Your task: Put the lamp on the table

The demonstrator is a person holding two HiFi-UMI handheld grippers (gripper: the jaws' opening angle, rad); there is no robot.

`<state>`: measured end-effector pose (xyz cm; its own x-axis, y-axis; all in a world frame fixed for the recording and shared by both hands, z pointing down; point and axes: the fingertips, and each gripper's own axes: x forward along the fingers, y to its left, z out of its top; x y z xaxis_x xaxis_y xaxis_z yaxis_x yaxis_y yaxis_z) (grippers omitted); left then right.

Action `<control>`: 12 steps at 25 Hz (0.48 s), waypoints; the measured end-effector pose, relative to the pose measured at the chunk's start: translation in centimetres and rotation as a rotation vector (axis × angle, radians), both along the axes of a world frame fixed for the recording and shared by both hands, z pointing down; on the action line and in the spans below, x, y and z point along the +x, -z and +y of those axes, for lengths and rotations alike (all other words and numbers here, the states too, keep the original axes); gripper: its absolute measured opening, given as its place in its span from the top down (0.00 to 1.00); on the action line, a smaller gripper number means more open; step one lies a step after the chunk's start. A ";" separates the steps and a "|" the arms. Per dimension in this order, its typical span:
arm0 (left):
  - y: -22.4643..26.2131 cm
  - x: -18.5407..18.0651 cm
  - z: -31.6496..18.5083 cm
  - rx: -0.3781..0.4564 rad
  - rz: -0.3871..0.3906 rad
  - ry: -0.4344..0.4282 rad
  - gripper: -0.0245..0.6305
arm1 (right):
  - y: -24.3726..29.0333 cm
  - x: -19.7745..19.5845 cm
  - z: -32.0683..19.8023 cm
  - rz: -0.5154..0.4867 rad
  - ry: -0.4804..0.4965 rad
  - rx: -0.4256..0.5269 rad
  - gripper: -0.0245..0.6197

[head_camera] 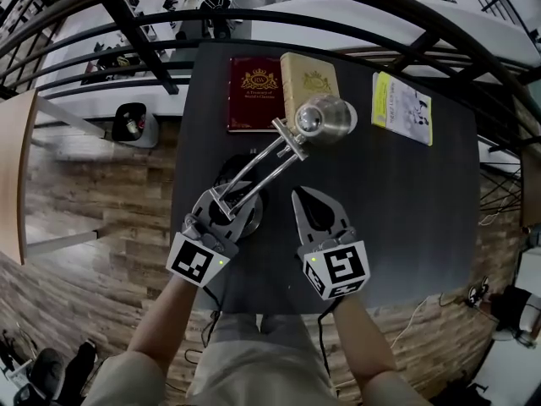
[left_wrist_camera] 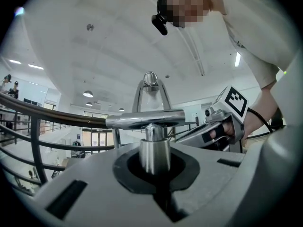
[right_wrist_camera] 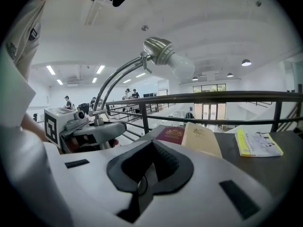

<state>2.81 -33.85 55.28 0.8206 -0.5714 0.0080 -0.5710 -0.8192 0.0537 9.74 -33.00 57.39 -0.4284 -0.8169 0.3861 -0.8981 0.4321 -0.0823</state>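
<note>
Tools both closed: left tool (head_camera: 226, 203) clenches the lamp (head_camera: 314, 121) by its stem, right tool (head_camera: 298, 195) holds nothing.

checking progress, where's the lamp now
Head view: the lamp is left of centre over the table, stem in the left gripper, head near the books.
</note>
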 end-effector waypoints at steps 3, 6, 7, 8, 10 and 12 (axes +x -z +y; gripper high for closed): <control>-0.1 -0.6 -0.3 -0.024 0.011 0.025 0.96 | -0.5 0.0 0.0 -0.006 -0.033 -0.029 0.96; -0.1 -0.6 -0.6 -0.023 0.011 0.047 0.96 | -0.7 0.5 0.3 -0.025 -0.057 -0.059 0.96; -0.2 -0.5 -0.6 -0.024 0.011 0.055 0.96 | -0.7 0.6 0.4 -0.032 -0.063 -0.068 0.96; -0.2 -0.4 -0.6 -0.026 0.009 0.063 0.96 | -0.6 0.7 0.5 -0.039 -0.067 -0.073 0.96; -0.2 -0.3 -0.6 -0.030 -0.003 0.070 0.92 | -0.2 0.7 0.7 -0.044 -0.075 -0.074 0.96; -0.4 -0.1 -0.5 -0.026 -0.026 0.064 0.87 | 0.2 0.7 0.8 -0.041 -0.079 -0.068 0.96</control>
<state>2.71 -34.36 55.72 0.7815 -0.6223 0.0444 -0.6239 -0.7793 0.0584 10.48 -32.17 57.16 -0.3804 -0.8212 0.4254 -0.9244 0.3523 -0.1465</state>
